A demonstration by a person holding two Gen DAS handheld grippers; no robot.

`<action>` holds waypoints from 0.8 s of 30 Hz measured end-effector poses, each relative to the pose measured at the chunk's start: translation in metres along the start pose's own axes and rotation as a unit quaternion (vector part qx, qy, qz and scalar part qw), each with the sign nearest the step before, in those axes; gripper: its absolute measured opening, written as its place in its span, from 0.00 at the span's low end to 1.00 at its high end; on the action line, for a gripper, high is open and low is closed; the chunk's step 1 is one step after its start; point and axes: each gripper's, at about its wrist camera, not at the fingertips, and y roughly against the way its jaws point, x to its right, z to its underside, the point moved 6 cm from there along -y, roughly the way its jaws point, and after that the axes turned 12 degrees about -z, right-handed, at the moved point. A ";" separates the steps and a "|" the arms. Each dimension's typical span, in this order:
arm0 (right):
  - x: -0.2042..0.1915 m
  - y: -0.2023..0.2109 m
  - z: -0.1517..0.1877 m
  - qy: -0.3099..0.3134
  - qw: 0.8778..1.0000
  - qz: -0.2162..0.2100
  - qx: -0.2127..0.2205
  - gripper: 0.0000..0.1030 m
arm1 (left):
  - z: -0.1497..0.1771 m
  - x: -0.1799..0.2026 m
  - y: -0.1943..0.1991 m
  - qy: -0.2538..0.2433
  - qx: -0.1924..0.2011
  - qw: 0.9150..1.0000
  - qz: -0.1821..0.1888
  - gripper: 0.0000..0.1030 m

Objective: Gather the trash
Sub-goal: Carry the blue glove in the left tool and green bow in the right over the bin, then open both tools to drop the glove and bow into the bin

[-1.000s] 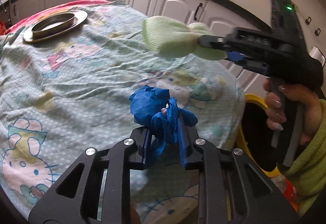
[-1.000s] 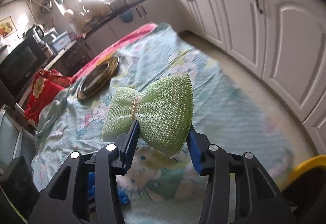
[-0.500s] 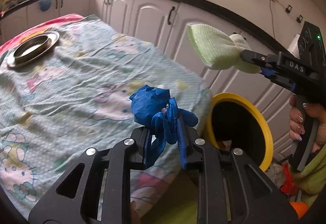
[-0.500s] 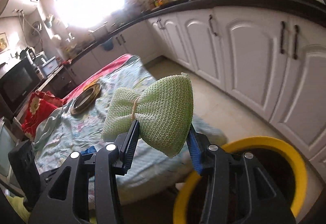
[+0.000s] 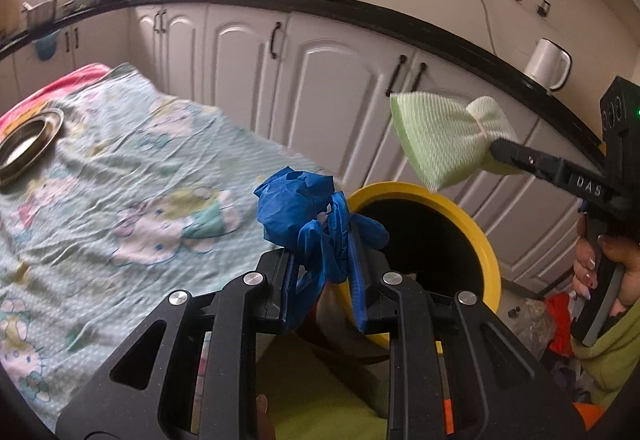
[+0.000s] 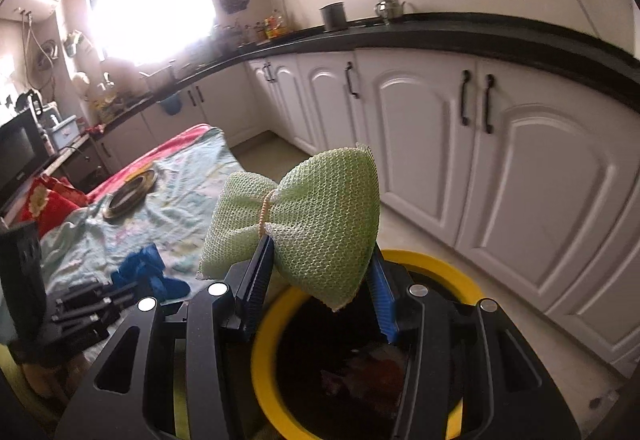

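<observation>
My left gripper [image 5: 322, 260] is shut on a crumpled blue glove [image 5: 298, 211], held at the near rim of a yellow-rimmed trash bin [image 5: 486, 240]. My right gripper [image 6: 316, 280] is shut on a green mesh scrubber [image 6: 320, 215] tied in the middle, held above the bin [image 6: 264, 324], which holds some trash. In the left wrist view the scrubber [image 5: 436, 135] and right gripper [image 5: 504, 155] hang over the bin's far rim. In the right wrist view the glove [image 6: 148, 272] and left gripper [image 6: 92, 304] show at lower left.
A table with a cartoon-print cloth [image 5: 120, 179] lies to the left, bearing a metal plate [image 5: 24, 143]. White cabinets [image 6: 540, 191] under a black counter stand behind the bin. Loose bags and clutter [image 5: 556, 324] lie on the floor at right.
Both grippers have swung right, away from the table, carrying the glove and the scrubber to the yellow bin. Both stay shut on their loads.
</observation>
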 end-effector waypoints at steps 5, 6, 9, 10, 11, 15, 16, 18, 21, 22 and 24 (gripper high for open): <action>0.016 0.020 0.015 0.001 1.000 0.031 -0.002 0.42 | -0.008 0.024 -0.002 -0.021 0.006 1.000 0.011 0.16; 0.017 0.022 0.017 0.003 0.999 0.036 -0.004 0.42 | -0.009 0.028 -0.003 -0.024 0.007 1.000 0.013 0.16; 0.027 0.029 0.027 0.007 0.998 0.058 -0.009 0.43 | -0.012 0.043 -0.005 -0.039 0.009 0.999 0.021 0.16; 0.031 0.031 0.031 0.007 0.998 0.065 -0.012 0.43 | -0.013 0.048 -0.006 -0.045 0.012 0.999 0.022 0.16; 0.035 0.033 0.035 0.005 0.997 0.071 -0.015 0.43 | -0.013 0.051 -0.007 -0.050 0.014 0.998 0.023 0.16; 0.049 0.037 0.051 -0.003 0.996 0.084 -0.026 0.43 | -0.014 0.069 -0.014 -0.069 0.012 0.997 0.028 0.16; 0.052 0.037 0.053 -0.003 0.996 0.087 -0.029 0.43 | -0.014 0.073 -0.016 -0.073 0.011 0.997 0.029 0.16; 0.056 0.037 0.061 -0.003 0.995 0.093 -0.036 0.43 | -0.013 0.079 -0.019 -0.080 0.010 0.996 0.032 0.16; 0.060 0.035 0.070 -0.005 0.995 0.094 -0.045 0.43 | -0.012 0.089 -0.025 -0.089 0.006 0.995 0.037 0.17; 0.061 0.033 0.074 -0.005 0.994 0.095 -0.051 0.44 | -0.012 0.090 -0.027 -0.090 0.004 0.995 0.038 0.17; 0.063 0.031 0.081 -0.007 0.994 0.097 -0.058 0.44 | -0.011 0.094 -0.031 -0.092 -0.001 0.995 0.041 0.17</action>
